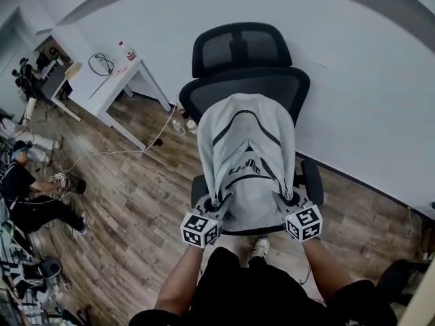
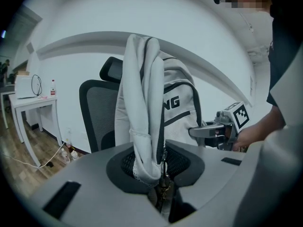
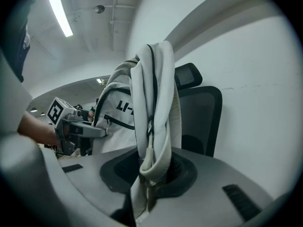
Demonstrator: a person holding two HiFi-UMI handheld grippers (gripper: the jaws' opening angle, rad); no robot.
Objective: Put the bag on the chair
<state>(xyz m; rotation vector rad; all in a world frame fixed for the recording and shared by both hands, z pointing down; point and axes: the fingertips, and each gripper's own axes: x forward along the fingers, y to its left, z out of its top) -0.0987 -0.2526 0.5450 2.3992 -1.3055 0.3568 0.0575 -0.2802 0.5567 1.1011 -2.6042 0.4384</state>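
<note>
A white backpack [image 1: 248, 158] with black trim hangs upright in front of a black office chair [image 1: 245, 66], covering most of its backrest and seat. My left gripper [image 1: 216, 202] is shut on the bag's left shoulder strap [image 2: 144, 126], which runs down between its jaws. My right gripper [image 1: 285, 199] is shut on the right shoulder strap [image 3: 154, 126] in the same way. In the left gripper view the bag [image 2: 177, 103] shows against the chair [image 2: 97, 112], with the right gripper's marker cube beside it. I cannot tell whether the bag's bottom touches the seat.
A white desk [image 1: 119, 80] with a bottle and cables stands at the back left. A person [image 1: 30, 195] sits on the wooden floor at the left among cables. A white wall runs behind the chair. My legs and a shoe [image 1: 259, 248] are right below the chair.
</note>
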